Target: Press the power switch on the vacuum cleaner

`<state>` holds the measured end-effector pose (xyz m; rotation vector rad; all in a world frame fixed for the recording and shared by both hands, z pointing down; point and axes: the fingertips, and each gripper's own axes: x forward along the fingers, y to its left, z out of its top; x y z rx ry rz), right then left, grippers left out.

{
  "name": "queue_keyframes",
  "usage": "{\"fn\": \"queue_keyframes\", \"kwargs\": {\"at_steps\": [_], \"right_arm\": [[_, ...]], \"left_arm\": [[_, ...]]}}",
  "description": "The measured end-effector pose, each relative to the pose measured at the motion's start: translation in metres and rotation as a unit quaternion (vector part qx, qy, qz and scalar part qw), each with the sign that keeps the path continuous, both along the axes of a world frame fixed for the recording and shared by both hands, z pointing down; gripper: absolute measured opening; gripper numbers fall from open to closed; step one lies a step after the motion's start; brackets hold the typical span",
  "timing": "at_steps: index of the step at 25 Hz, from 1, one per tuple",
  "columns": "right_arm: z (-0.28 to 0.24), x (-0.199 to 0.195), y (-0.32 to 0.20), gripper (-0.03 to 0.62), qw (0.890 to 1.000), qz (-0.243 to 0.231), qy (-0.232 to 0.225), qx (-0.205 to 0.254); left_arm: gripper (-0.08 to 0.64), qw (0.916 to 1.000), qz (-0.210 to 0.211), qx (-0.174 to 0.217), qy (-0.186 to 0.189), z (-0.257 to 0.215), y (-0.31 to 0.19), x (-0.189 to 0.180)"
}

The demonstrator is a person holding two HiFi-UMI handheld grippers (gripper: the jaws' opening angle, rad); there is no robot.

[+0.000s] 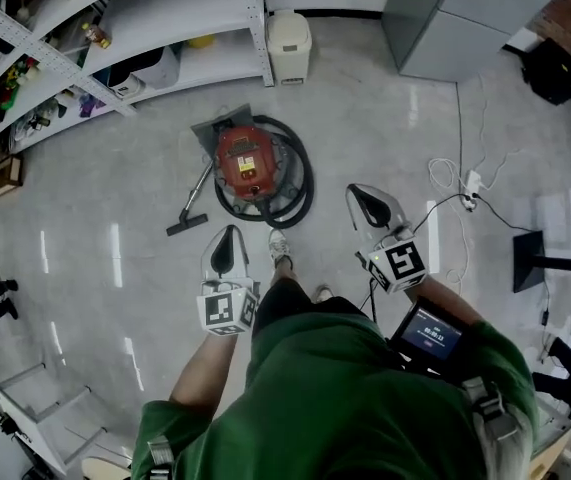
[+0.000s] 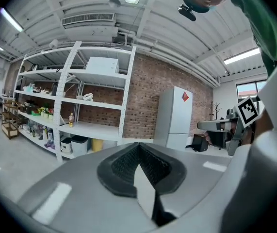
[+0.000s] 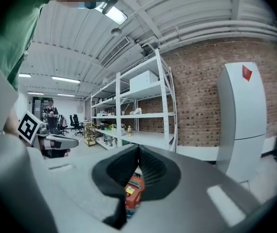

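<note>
Red vacuum cleaner [image 1: 247, 161] on the grey floor [image 1: 365, 118], black hose [image 1: 300, 193] coiled around it; its label print is illegible. Nearer the person, left gripper [image 2: 138, 145] and right gripper [image 3: 138, 149] hover, jaws closed tip-to-tip, empty.

Can't pick out any power switch on the red canister vacuum cleaner [image 1: 246, 160] from the head view, it's way too small. The right gripper view only catches a sliver of it through the slit between the dark fingers [image 3: 163, 171] of the right gripper [image 3: 138, 148]. The white metal shelving rack [image 1: 165, 18] behind the vacuum runs off the top-left edge.
</note>
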<state>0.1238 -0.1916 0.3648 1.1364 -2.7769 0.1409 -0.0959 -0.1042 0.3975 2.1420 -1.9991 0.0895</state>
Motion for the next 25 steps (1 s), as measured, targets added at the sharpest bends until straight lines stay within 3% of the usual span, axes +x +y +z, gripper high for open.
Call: {"fn": "queue_keyframes", "kwargs": {"at_steps": [7,13,18,25], "right_arm": [[-0.015,0.022,0.058,0.002,0.999,0.001,-0.031,-0.010],[-0.018,0.033,0.106,0.002,0.999,-0.027,-0.041,-0.014],[-0.022,0.046,0.135,0.002,0.998,-0.022,-0.048,-0.022],[-0.031,0.034,0.171,0.002,0.998,-0.020,-0.054,-0.037]], "left_arm": [[0.009,0.9999,0.004,0.016,0.001,-0.028,0.069,0.038],[0.008,0.9992,-0.024,0.031,0.008,-0.043,0.117,0.055],[0.008,0.9990,-0.026,0.035,0.010,-0.050,0.142,0.065],[0.008,0.9990,-0.004,0.041,0.016,-0.061,0.149,0.072]]}}
